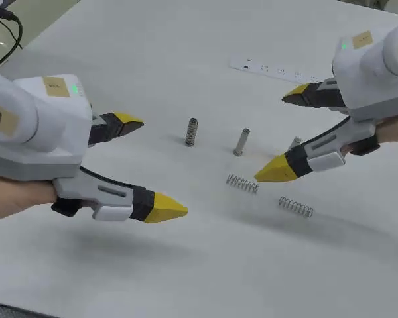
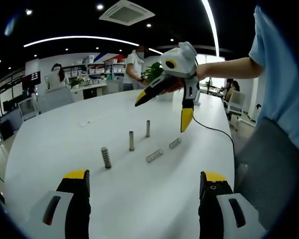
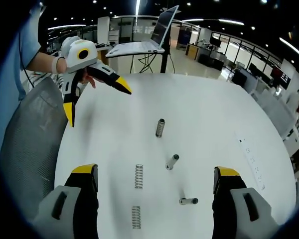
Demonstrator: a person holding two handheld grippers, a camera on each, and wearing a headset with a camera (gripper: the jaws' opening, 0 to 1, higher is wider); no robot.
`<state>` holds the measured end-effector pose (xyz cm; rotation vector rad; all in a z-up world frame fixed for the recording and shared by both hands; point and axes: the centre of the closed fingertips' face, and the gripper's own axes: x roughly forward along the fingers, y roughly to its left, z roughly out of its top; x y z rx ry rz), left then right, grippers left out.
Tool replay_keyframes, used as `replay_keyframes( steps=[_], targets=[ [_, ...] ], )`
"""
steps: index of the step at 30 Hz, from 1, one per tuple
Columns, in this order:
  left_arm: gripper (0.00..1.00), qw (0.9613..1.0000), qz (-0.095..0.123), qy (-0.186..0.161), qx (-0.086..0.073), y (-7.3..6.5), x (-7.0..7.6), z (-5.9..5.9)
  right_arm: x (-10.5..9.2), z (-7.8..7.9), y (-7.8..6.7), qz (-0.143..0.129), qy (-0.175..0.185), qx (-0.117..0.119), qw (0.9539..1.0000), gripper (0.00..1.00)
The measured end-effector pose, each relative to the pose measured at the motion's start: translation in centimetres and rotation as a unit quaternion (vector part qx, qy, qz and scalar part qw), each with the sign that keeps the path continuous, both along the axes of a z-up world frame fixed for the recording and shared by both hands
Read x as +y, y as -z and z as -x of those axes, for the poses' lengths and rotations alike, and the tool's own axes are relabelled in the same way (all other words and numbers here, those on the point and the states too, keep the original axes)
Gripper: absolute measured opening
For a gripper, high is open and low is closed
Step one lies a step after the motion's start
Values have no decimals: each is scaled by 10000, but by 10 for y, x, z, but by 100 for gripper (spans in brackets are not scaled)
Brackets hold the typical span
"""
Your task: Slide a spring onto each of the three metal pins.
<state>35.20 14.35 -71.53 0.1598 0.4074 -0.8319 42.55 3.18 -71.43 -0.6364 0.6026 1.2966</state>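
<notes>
Three metal pins stand on the white table (image 1: 186, 265). The left pin (image 1: 192, 132) wears a spring. The middle pin (image 1: 241, 142) is bare, and the right pin (image 1: 295, 142) peeks out behind my right gripper's lower finger. Two loose springs lie in front, one (image 1: 242, 183) near the middle pin and one (image 1: 296, 207) further right. My left gripper (image 1: 149, 164) hovers open and empty left of the pins. My right gripper (image 1: 276, 136) hovers open and empty over the right pin. In the right gripper view the sprung pin (image 3: 160, 127), bare pins (image 3: 172, 162) (image 3: 188, 201) and springs (image 3: 138, 176) (image 3: 135, 217) lie ahead.
A white power strip (image 1: 275, 69) lies flat beyond the pins. A black cable (image 1: 13, 33) loops at the far left corner. An open laptop (image 3: 139, 45) sits past the table's end, and a grey chair (image 3: 35, 134) stands beside the table. People stand in the background.
</notes>
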Motion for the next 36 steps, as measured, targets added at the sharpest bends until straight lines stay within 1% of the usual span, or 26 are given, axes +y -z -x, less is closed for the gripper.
replay_keyframes(
  steps=[3, 4, 7, 8, 9, 10, 11, 13, 14, 18, 19, 24, 27, 29, 32, 36],
  targets=[
    [88, 10000, -25, 68, -14, 0, -3, -1, -10, 3, 0, -44, 134, -15, 9999, 95],
    [88, 10000, -20, 92, -15, -1, -4, -1, -15, 4, 0, -87, 236, 26, 9997, 95],
    [88, 9999, -37, 159, -1, 0, -7, -2, -28, 6, 0, -158, 442, 31, 9989, 95],
    [88, 9998, -51, 182, -3, 0, -8, -2, -32, 7, 0, -166, 514, 42, 9985, 95],
    [88, 9998, -58, 212, 2, 0, -9, -2, -36, 8, -2, -241, 616, 24, 9978, 95],
    [88, 9997, -55, 237, 18, 1, -11, -3, -42, 10, -2, -270, 694, 59, 9972, 95],
    [88, 9997, -58, 255, 20, 1, -12, -3, -46, 10, -2, -269, 781, 50, 9966, 95],
    [87, 9995, -68, 295, 13, 1, -14, -4, -53, 12, -2, -324, 859, 16, 9958, 94],
    [87, 9995, -72, 318, 24, 1, -15, -3, -59, 13, -1, -363, 982, 66, 9945, 94],
    [87, 9993, -77, 373, 34, 2, -19, -4, -77, 20, 0, -385, 1173, 30, 9923, 94],
    [87, 9992, -77, 385, 36, 2, -21, -4, -82, 22, 0, -414, 1268, 38, 9911, 94],
    [87, 9989, -97, 462, 43, 2, -26, -4, -96, 32, 1, -471, 1456, 71, 9882, 94],
    [87, 9987, -97, 493, 48, 2, -27, -4, -104, 39, 1, -530, 1628, 90, 9852, 94],
    [87, 9987, -100, 498, 45, 2, -28, -4, -108, 41, 1, -569, 1694, 72, 9839, 94],
    [87, 9986, -104, 508, 50, 2, -28, -5, -118, 47, 3, -570, 1835, 104, 9813, 93],
    [87, 9987, -118, 487, 67, 3, -26, -5, -131, 53, 8, -532, 2029, 143, 9776, 93]
  ],
)
